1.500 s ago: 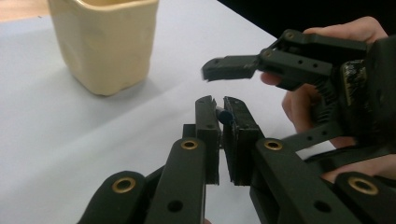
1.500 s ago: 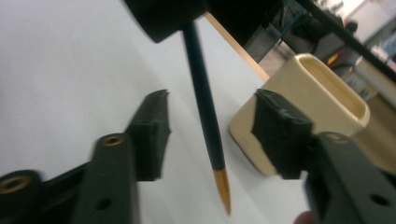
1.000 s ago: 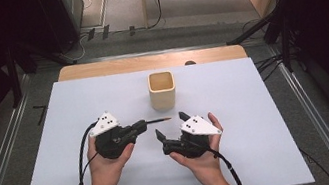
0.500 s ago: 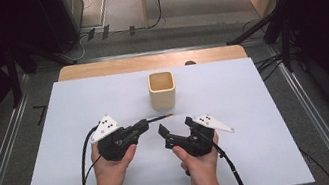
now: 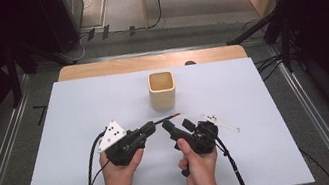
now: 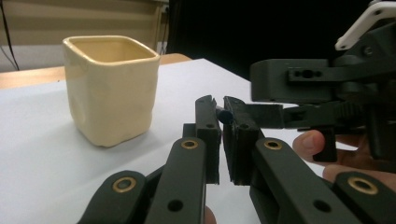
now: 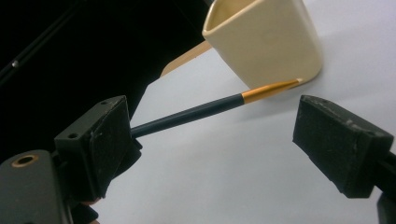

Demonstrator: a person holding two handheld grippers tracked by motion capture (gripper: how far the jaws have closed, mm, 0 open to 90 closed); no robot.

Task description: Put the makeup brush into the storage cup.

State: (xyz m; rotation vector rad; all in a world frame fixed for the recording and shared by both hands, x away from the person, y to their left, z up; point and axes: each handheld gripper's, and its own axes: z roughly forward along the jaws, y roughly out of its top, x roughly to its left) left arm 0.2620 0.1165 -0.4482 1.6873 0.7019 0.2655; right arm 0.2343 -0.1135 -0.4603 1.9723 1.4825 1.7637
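High view, R gripper rolled (jaws closing), pencil unmoved

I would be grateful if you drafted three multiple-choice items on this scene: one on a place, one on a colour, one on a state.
1. Where does the cup stand?
A. On the white table, beyond both grippers
B. On the floor beside the table
C. Between the right gripper's jaws

2. What colour is the tip of the dark pencil?
A. Blue
B. Orange-yellow
C. White

3. How do the grippers stand?
A. Both wide open
B. The left gripper open, the right gripper shut on the cup
C. The left gripper shut on the pencil, the right gripper open

Key: 1 A, the high view shows the cup upright on the table past the grippers. 2 B, the right gripper view shows the orange-yellow tip. 3 C, the left gripper view shows the jaws pinching the pencil's end; the right jaws stand apart, having just been closing a little, off the pencil.
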